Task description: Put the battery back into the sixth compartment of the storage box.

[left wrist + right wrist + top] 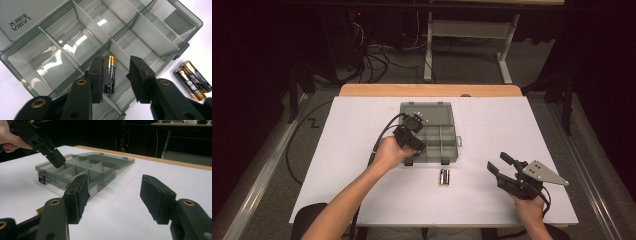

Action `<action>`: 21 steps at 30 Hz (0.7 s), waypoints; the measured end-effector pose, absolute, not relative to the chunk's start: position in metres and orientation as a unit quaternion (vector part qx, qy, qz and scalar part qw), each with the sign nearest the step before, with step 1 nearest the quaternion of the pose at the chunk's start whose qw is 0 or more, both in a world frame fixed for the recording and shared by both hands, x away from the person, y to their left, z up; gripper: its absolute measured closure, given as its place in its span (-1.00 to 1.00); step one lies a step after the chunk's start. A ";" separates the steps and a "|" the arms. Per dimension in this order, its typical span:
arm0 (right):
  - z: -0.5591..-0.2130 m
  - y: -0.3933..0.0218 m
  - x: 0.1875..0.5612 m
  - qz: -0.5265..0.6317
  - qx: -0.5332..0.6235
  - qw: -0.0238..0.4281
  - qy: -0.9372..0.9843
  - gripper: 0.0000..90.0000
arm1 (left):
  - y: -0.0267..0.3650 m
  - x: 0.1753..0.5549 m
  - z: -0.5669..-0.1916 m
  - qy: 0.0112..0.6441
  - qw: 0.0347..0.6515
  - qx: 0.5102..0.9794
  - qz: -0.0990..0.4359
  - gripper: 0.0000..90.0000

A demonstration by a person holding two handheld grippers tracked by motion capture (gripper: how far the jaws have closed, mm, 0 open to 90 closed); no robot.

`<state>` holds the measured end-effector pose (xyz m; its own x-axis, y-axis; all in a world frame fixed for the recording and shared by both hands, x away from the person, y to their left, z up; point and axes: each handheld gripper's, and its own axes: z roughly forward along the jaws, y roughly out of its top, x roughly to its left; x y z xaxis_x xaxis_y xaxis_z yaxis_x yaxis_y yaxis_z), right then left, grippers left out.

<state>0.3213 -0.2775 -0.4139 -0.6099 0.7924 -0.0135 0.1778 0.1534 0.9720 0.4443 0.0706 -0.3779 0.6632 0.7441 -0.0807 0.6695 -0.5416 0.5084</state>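
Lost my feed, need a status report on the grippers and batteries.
Left gripper open over organizer box, battery in compartment between jaws. Right gripper open, idle. Two batteries wait on table. Nothing obstructing.

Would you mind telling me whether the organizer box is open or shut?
Open. The organizer box has its lid folded back flat on the table, leaving the compartments exposed; a battery lies inside one.

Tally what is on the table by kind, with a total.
Batteries: 3, one in the organizer box, two on the table beside it
Organizer boxes: 1
Hand-held grippers: 2, left hand-held gripper, right hand-held gripper
Total: 6
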 end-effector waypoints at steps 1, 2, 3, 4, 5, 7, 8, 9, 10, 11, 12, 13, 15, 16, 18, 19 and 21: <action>-0.414 -0.277 0.321 0.553 0.343 0.278 0.706 -0.08 | 0.070 0.443 -0.378 0.403 0.256 0.876 0.074 0.39; -0.413 -0.277 0.322 0.555 0.342 0.277 0.706 -0.08 | 0.070 0.442 -0.377 0.402 0.255 0.876 0.076 0.36; -0.413 -0.277 0.322 0.556 0.342 0.276 0.706 -0.08 | 0.070 0.440 -0.377 0.400 0.254 0.877 0.080 0.34; -0.413 -0.277 0.321 0.556 0.341 0.276 0.706 -0.08 | 0.070 0.438 -0.376 0.400 0.256 0.876 0.082 0.31; -0.413 -0.277 0.321 0.557 0.339 0.277 0.706 -0.08 | 0.070 0.437 -0.375 0.400 0.259 0.875 0.085 0.28; -0.412 -0.278 0.320 0.559 0.337 0.277 0.705 -0.08 | 0.071 0.435 -0.373 0.401 0.265 0.873 0.087 0.24; -0.412 -0.278 0.320 0.560 0.336 0.276 0.705 -0.08 | 0.071 0.435 -0.373 0.401 0.268 0.872 0.088 0.21; -0.412 -0.278 0.320 0.560 0.336 0.275 0.706 -0.08 | 0.071 0.433 -0.372 0.400 0.269 0.871 0.089 0.20; -0.412 -0.278 0.320 0.561 0.336 0.273 0.705 -0.08 | 0.071 0.432 -0.372 0.399 0.268 0.872 0.092 0.17; -0.412 -0.279 0.320 0.563 0.335 0.273 0.705 -0.08 | 0.070 0.429 -0.371 0.395 0.264 0.874 0.103 0.14; -0.411 -0.281 0.319 0.565 0.334 0.273 0.703 -0.08 | 0.069 0.426 -0.371 0.391 0.263 0.875 0.112 0.11; -0.411 -0.282 0.319 0.567 0.335 0.273 0.702 -0.08 | 0.068 0.424 -0.370 0.389 0.267 0.875 0.111 0.09; -0.411 -0.284 0.320 0.569 0.342 0.268 0.699 -0.08 | 0.068 0.421 -0.368 0.388 0.275 0.873 0.110 0.08; -0.411 -0.284 0.321 0.568 0.343 0.266 0.699 -0.08 | 0.068 0.420 -0.368 0.386 0.274 0.873 0.112 0.08; -0.412 -0.284 0.321 0.567 0.343 0.263 0.701 -0.08 | 0.069 0.418 -0.367 0.387 0.278 0.872 0.112 0.08; -0.412 -0.284 0.321 0.567 0.342 0.263 0.702 -0.08 | 0.069 0.418 -0.366 0.387 0.280 0.871 0.111 0.08; -0.412 -0.283 0.322 0.566 0.341 0.262 0.704 -0.09 | 0.070 0.416 -0.364 0.389 0.282 0.870 0.109 0.07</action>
<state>0.3217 -0.2830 -0.4120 -0.6299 0.7765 0.0163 0.1828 0.1279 0.9748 0.4162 0.0699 -0.3643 0.6739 0.7383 -0.0290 0.6147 -0.5385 0.5764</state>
